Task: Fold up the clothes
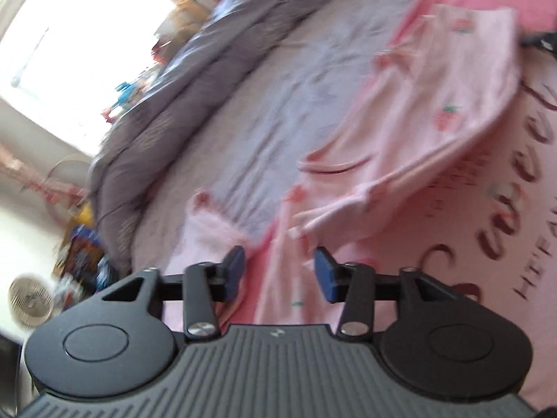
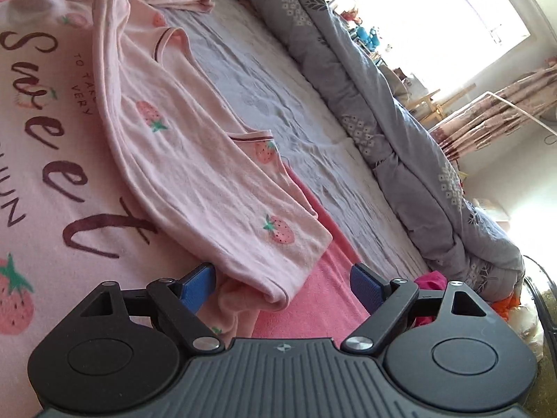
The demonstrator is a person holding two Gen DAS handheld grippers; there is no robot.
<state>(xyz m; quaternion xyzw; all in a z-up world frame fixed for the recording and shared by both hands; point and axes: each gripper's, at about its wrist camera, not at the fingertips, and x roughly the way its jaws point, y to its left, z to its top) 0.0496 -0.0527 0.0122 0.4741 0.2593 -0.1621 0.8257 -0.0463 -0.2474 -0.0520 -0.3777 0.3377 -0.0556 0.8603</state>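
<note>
risk first: my right gripper (image 2: 282,289) is spread wide, the pink strawberry garment's (image 2: 195,160) hem lying loose between the jaws, so closing carelessly could bunch it or catch the pink blanket (image 2: 45,181) beneath. my left gripper (image 1: 278,271) is apart, holding nothing. garment runs from 6 toward 11 o'clock on the bed; lilac sheet (image 2: 278,80) and grey duvet (image 2: 400,111) at 2, bright window (image 2: 435,3) at 1.
</note>
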